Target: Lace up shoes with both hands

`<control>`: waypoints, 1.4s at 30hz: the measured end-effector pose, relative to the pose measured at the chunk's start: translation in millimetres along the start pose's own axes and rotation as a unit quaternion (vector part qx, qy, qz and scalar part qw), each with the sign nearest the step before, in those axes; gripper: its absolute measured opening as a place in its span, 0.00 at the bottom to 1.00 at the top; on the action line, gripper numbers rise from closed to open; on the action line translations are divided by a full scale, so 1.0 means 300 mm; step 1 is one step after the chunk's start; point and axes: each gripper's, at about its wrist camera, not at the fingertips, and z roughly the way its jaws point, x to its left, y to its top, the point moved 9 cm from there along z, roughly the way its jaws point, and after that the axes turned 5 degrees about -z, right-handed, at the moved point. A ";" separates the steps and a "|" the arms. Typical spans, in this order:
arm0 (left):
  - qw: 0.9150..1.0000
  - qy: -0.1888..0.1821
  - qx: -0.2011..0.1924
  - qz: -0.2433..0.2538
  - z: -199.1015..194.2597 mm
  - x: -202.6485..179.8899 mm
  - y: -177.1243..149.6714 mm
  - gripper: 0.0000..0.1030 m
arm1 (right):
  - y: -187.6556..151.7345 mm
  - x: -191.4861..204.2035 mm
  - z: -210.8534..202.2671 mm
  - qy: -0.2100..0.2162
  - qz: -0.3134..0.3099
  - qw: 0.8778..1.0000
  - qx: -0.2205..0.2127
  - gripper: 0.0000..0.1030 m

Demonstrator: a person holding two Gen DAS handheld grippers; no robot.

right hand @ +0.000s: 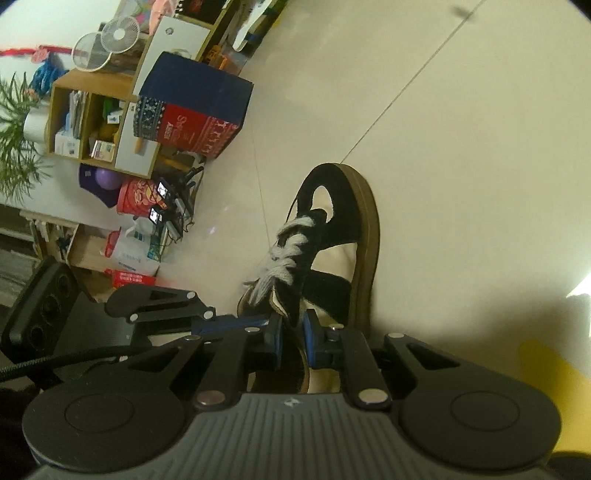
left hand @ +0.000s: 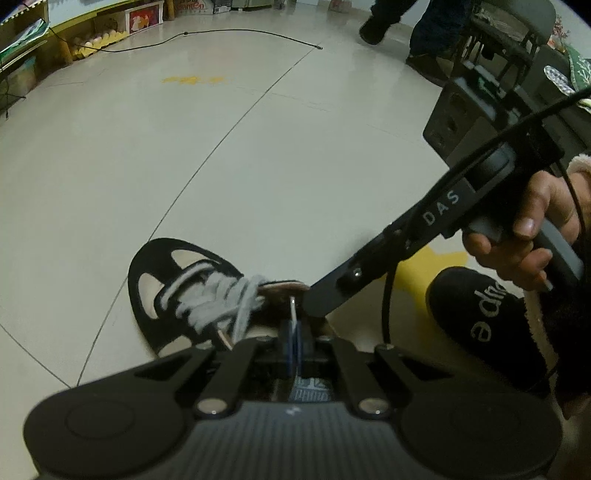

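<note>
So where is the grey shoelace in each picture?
Left wrist view: the grey shoelace sits low and left of centre, criss-crossed on the black shoe, just above the camera's own jaws.
Right wrist view: the grey shoelace runs up the middle, along the shoe seen tipped on its side.
Shared landmark: the yellow mark on the pale floor, to the right of the shoe.

Room: pale glossy tiled floor (left hand: 258,155)
Wooden shelving (right hand: 92,118), cluttered, along wall; black cable (left hand: 251,35) lying across tiles
</note>
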 end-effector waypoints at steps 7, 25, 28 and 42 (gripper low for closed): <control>1.000 0.004 0.004 0.001 0.009 0.005 0.001 0.02 | 0.003 -0.003 -0.001 -0.005 -0.009 1.000 0.003 0.13; 1.000 0.004 -0.005 -0.004 0.011 0.006 0.014 0.02 | 0.002 0.014 0.001 -0.017 -0.031 0.999 0.007 0.14; 1.000 0.005 -0.008 -0.009 0.012 0.011 0.017 0.02 | 0.003 0.022 -0.004 -0.016 -0.034 0.999 0.010 0.18; 1.000 -0.001 -0.020 -0.018 0.023 0.008 0.035 0.02 | 0.065 -0.084 -0.043 0.015 0.125 0.991 -0.051 0.28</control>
